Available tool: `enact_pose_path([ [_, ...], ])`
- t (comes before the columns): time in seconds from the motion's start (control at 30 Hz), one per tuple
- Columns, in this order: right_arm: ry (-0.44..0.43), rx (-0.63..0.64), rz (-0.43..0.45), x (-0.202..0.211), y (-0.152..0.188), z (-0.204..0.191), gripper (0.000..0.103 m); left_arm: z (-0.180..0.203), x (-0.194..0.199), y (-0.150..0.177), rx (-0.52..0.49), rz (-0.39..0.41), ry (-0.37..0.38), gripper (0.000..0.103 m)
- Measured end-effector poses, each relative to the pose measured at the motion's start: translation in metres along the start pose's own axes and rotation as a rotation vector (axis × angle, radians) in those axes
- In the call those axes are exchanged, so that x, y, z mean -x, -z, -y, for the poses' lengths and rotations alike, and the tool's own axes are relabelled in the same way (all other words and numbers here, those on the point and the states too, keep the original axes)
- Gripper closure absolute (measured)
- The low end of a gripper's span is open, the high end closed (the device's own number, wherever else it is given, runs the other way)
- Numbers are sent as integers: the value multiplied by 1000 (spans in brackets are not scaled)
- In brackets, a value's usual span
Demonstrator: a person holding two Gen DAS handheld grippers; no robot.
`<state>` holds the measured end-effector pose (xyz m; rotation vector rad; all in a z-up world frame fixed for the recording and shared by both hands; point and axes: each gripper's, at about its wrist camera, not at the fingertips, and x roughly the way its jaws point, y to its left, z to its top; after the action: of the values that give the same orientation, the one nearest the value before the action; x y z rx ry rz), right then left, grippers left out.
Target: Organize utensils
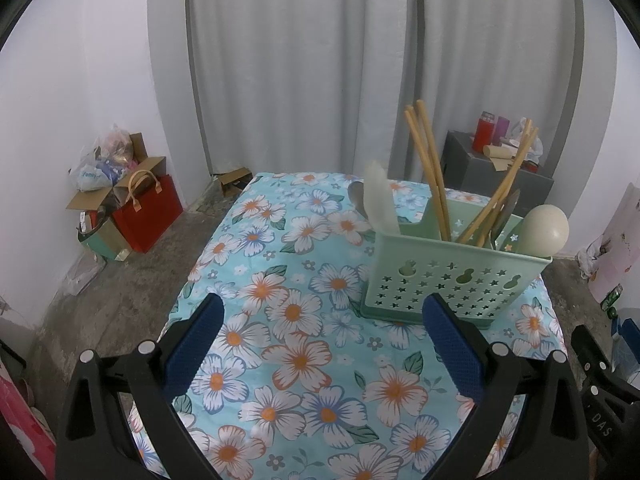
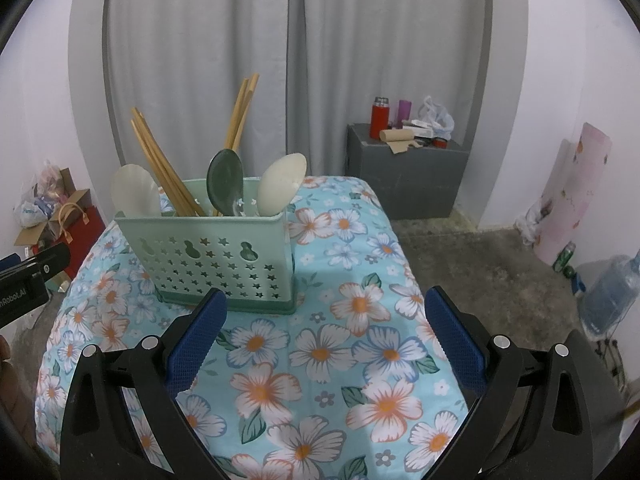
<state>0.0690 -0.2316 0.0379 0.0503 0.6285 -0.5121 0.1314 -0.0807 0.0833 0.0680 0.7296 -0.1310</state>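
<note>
Left gripper (image 1: 322, 314): jaws wide apart, nothing between them, hovering over the cloth (image 1: 304, 360).
Right gripper (image 2: 324, 308): spread wide too, empty, above the flowered cloth.
Caddy (image 2: 216, 256): green, upright on the table, ahead of both grippers; right of centre in the left view, left of centre in the right view.
Chopsticks (image 2: 160, 164): two bundles standing tilted in the caddy.
Spoons (image 2: 280, 188): two pale ones at the caddy's ends, bowls up.
Dark spoon (image 2: 225, 180): in the caddy between them.
</note>
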Motion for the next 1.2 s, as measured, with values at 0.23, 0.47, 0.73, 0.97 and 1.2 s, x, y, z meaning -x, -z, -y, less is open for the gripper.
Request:
enact_pose_path([
  [0.23, 0, 1, 4, -1, -1, -2, 8, 0, 0, 0, -1, -1, 1, 6],
  [0.47, -3, 0, 4, 0, -1, 0, 8, 0, 0, 0, 2, 1, 0, 6],
  [0.73, -5, 2, 6, 0, -2, 1, 8, -1, 1, 1, 2, 3, 0, 6],
  [0.97, -7, 1, 6, 0, -3, 0, 8, -1, 1, 1, 3, 7, -1, 6],
  [1.2, -7, 2, 6, 0, -3, 0, 8, -1, 2, 0, 0, 5, 1, 6],
])
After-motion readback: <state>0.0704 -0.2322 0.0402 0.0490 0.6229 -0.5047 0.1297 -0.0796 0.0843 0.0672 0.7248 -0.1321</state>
